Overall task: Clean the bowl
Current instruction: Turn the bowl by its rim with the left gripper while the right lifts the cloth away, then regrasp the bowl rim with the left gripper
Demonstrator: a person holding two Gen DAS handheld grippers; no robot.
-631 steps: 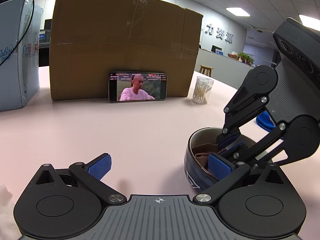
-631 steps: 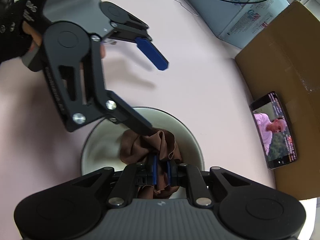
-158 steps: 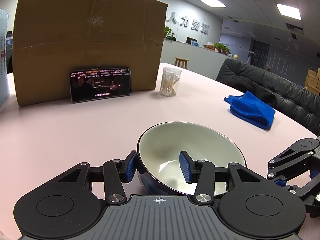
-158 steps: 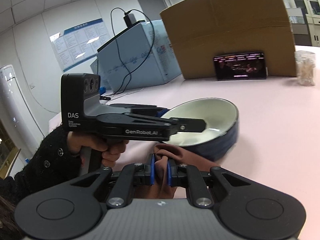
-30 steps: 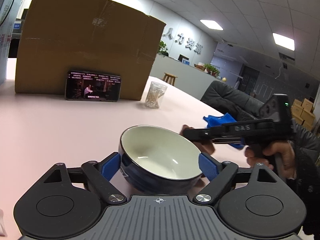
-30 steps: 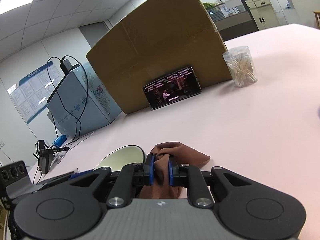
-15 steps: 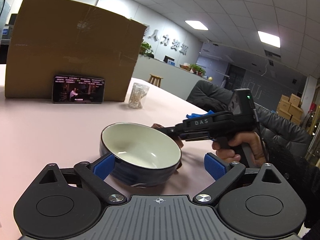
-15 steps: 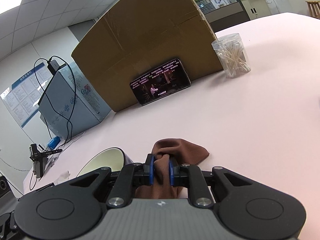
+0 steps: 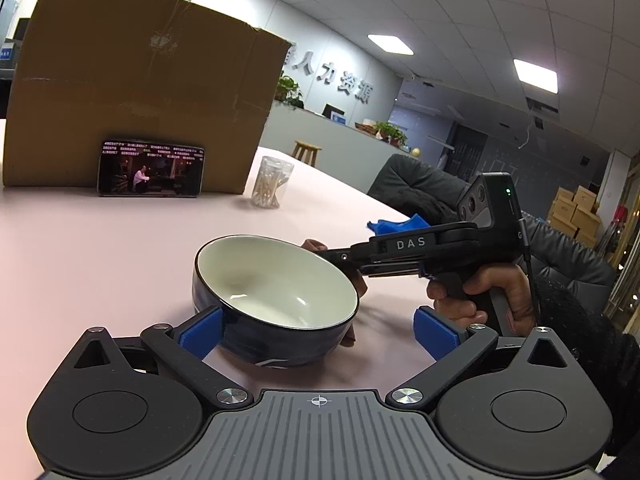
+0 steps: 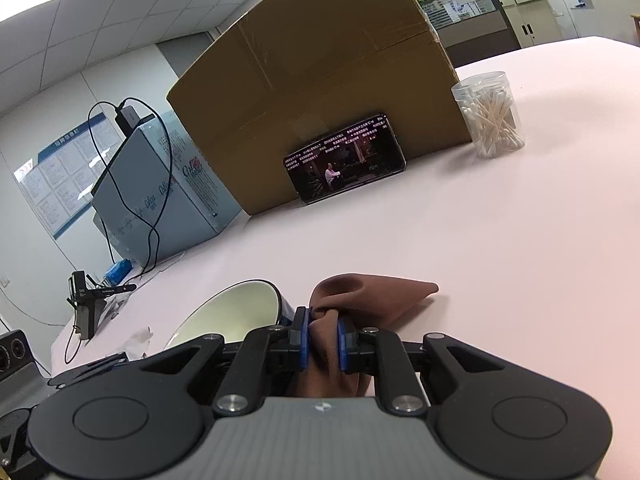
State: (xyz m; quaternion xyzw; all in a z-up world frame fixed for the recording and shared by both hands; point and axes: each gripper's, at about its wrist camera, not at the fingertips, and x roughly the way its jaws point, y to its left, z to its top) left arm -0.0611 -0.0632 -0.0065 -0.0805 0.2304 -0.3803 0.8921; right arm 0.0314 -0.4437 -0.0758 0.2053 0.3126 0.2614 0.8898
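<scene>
A dark blue bowl (image 9: 276,292) with a white inside stands upright on the pink table (image 9: 100,248). My left gripper (image 9: 318,330) is open, its left pad beside the bowl's wall and its right pad well clear. My right gripper (image 10: 323,338) is shut on a brown cloth (image 10: 372,290), just right of the bowl (image 10: 236,312). In the left wrist view the right gripper (image 9: 340,258) reaches in behind the bowl's far rim.
A large cardboard box (image 9: 136,88) stands at the back with a phone (image 9: 150,168) leaning on it. A jar of cotton swabs (image 9: 270,182) stands beside it. A blue cloth (image 9: 396,224) lies at the right. A blue-grey box (image 10: 156,196) with cables stands at the left.
My left gripper has opened off the bowl and drawn slightly right. My right gripper, still holding the cloth, has moved out of the bowl to the table beside it.
</scene>
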